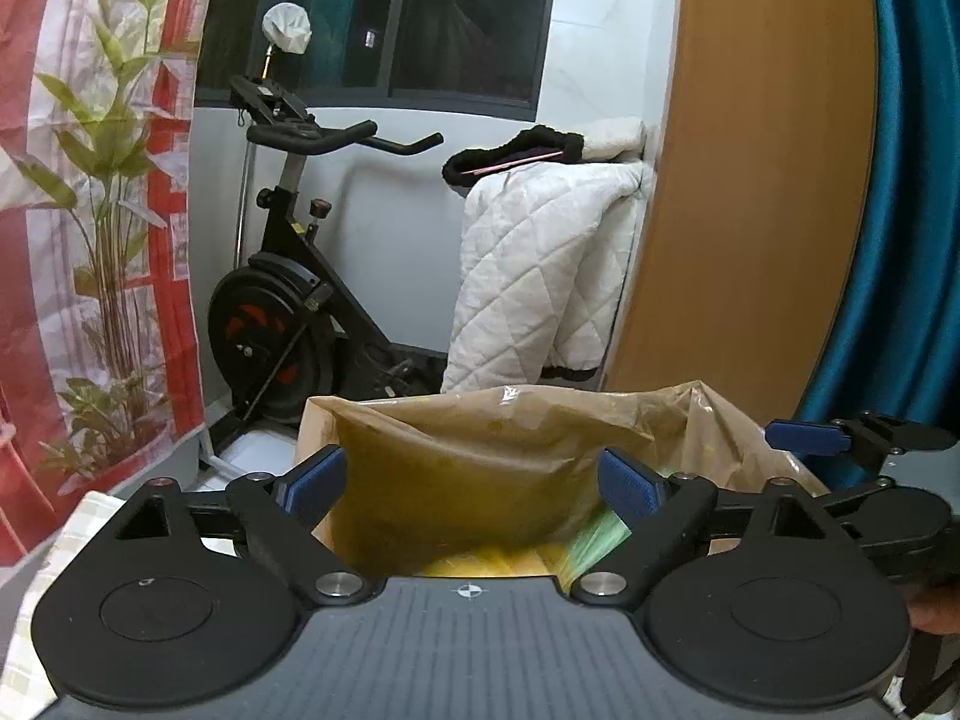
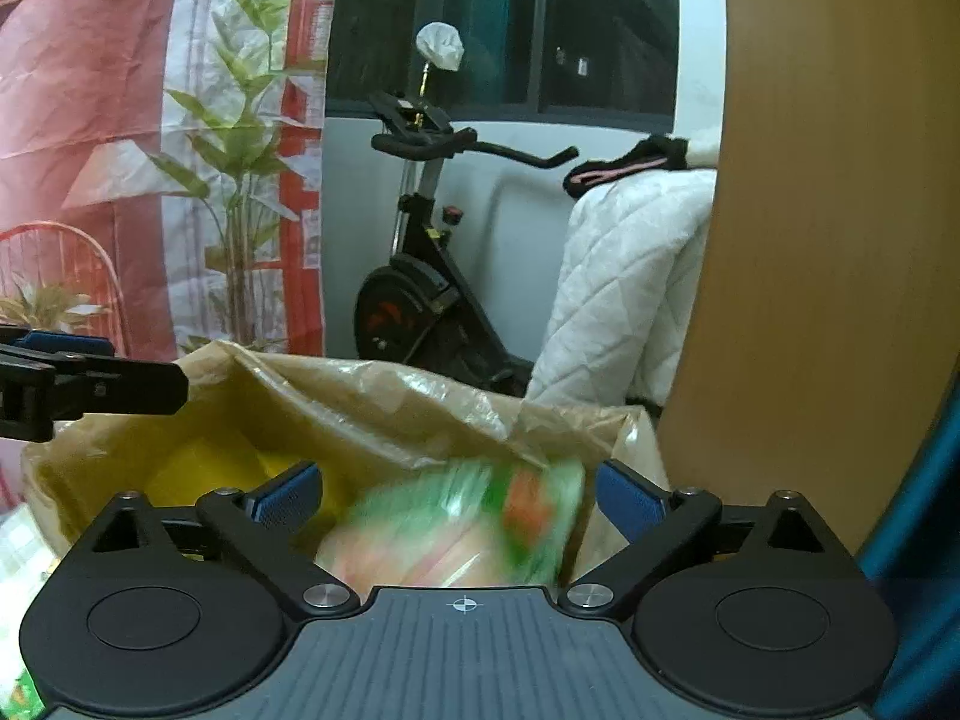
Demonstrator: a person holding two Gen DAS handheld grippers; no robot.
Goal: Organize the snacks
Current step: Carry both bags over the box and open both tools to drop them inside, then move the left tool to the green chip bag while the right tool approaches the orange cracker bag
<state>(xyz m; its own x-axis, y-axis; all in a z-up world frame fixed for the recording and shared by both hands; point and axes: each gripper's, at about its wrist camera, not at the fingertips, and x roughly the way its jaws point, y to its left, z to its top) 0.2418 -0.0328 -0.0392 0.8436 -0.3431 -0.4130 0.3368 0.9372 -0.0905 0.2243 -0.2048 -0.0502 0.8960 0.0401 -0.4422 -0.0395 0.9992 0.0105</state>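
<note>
A cardboard box lined with a brownish plastic bag stands right below both grippers. My left gripper is open above the bag's mouth with nothing between its pads. Down in the bag lie a yellow packet and the edge of a green packet. My right gripper is open too. A blurred green and orange snack packet sits under its jaws inside the bag, clear of both pads. Yellow packets show on the bag's left side. Each gripper appears at the edge of the other's view.
An exercise bike stands behind the box by a grey wall under a dark window. A white quilted blanket hangs to its right. A wooden panel and a blue curtain close off the right; a red printed curtain hangs at left.
</note>
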